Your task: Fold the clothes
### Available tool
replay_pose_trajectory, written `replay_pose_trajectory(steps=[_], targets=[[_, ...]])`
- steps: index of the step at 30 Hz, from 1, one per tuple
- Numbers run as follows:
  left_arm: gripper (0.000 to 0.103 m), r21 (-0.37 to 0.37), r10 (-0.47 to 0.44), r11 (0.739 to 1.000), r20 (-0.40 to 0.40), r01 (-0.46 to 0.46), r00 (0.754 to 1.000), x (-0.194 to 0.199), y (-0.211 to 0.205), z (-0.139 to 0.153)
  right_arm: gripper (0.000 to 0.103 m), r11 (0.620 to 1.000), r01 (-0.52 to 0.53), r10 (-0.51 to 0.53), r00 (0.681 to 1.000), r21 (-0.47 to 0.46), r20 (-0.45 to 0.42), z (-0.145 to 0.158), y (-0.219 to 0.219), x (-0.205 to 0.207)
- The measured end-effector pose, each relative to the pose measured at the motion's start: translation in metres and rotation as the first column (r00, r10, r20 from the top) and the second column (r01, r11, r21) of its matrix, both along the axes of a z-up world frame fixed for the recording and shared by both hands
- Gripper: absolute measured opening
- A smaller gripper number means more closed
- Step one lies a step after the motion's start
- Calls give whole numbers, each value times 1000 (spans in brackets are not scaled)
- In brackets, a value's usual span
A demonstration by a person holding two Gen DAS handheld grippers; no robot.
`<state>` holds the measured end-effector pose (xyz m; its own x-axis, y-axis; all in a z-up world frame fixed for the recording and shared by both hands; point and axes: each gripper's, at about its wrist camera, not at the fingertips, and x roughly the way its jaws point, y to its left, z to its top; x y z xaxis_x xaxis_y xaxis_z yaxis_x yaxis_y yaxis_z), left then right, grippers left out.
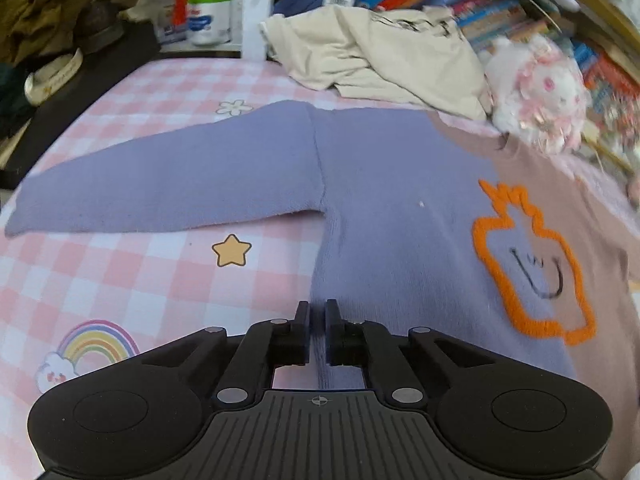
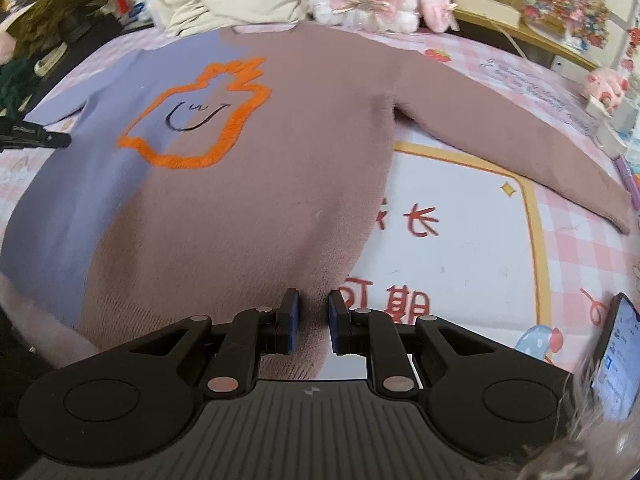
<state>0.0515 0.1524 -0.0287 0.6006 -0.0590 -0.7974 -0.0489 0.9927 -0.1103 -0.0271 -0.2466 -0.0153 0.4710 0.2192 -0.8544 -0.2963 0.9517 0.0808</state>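
While the half-lilac, half-mauve knitted sweater lies flat on the pink checked bed, your left gripper pinches its hem edge and your right gripper straddles it with narrowly parted fingers.

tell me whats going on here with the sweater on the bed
A person holds tongs in each hand over a purple-and-brown sweater spread flat, face up, on a pink checked bed. The left tongs pinch the purple side's bottom edge; the right tongs sit slightly apart at the brown side's hem. Both sleeves lie stretched out; no fold yet.
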Motion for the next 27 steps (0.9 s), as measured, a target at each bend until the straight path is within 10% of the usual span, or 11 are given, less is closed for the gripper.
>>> replay_pose_trajectory(steps=[20,27], targets=[[11,51,3,999,31,-5,1000,2,-8,6,25,1000,7,-7,1000,21,4,-1,-4,3],[74,54,-7,999,140,-1,990,-16,-31,26,54,1000,21,-22,999,11,43,3,-12,3]])
